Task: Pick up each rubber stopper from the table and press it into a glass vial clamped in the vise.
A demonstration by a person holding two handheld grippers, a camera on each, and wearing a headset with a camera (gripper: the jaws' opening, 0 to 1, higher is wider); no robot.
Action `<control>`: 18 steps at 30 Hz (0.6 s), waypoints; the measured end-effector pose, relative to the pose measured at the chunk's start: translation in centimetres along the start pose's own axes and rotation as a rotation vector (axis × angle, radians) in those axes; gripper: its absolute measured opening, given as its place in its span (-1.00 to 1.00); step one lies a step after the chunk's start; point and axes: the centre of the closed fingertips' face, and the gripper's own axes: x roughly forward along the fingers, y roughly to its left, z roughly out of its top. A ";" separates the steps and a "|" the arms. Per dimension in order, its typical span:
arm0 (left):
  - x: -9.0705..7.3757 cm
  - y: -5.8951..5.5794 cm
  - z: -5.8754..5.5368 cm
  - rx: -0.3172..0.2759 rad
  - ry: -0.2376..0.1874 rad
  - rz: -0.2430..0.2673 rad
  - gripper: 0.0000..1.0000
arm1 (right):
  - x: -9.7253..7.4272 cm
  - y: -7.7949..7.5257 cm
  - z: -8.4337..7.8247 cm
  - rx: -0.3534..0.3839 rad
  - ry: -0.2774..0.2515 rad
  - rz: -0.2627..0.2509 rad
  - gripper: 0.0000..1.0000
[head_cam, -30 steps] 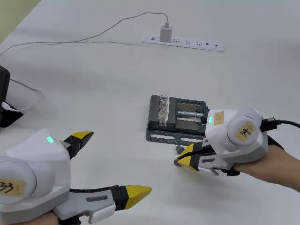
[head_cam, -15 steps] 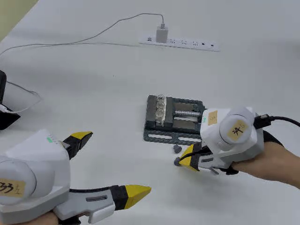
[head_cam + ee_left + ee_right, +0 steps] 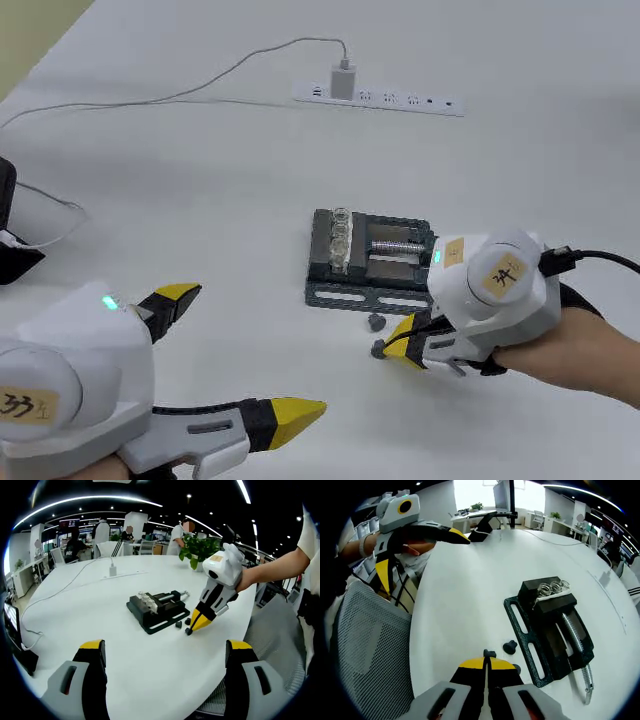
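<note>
Small and dark, these stoppers were: stubby round plugs of grey-black rubber. The loose stopper [image 3: 376, 322] [image 3: 509, 646] [image 3: 178, 624] sat on the white counter [image 3: 200, 200], just on the near side of the vise [image 3: 385, 268] [image 3: 555, 625] [image 3: 160, 612] and close to its slotted base plate. In the right gripper view a second loose stopper [image 3: 516, 669] lay close by, half tucked behind that gripper's own fingers.

The vise itself was dark metal, with its screw running off to the right. At its left end a short row of clear glass vials [image 3: 342, 235] [image 3: 551, 587] [image 3: 146, 598] stood upright, clamped between its jaws.

Over to the right gripper [image 3: 383, 347] [image 3: 487, 660] [image 3: 192, 627], whose fingers were pinched right together. Nipped at the very end of the yellow tips was the held stopper [image 3: 378, 349] [image 3: 489, 653] [image 3: 188, 631], no more than a dark nub poking out. The tips were low over the counter, just near of the loose stopper. Whether they touched the surface could not be made out.

The left gripper [image 3: 252, 349] [image 3: 166, 645] was at the near left, well apart from the vise. Its fingers were spread wide with nothing between them and nothing touched, only bare counter showing in the gap.

Far across the counter lay a white power strip [image 3: 380, 97] with a charger plugged in.
</note>
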 end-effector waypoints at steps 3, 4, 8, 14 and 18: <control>-0.1 0.0 0.1 -0.002 -0.004 0.002 0.98 | 0.0 0.0 -0.1 0.004 0.001 0.003 -1.00; -0.1 0.0 0.1 -0.002 -0.004 0.001 0.98 | 0.0 0.0 0.0 0.007 0.001 0.004 -1.00; -0.1 0.0 0.1 0.000 -0.004 0.000 0.98 | 0.0 -0.1 0.0 0.013 0.001 0.002 -1.00; 0.0 -0.1 0.2 0.007 -0.004 -0.007 0.98 | -0.2 0.0 0.5 0.060 -0.038 0.010 -1.00; 0.1 -0.2 0.3 0.023 -0.004 -0.009 0.98 | -0.8 -0.2 1.5 0.135 -0.101 0.019 -1.00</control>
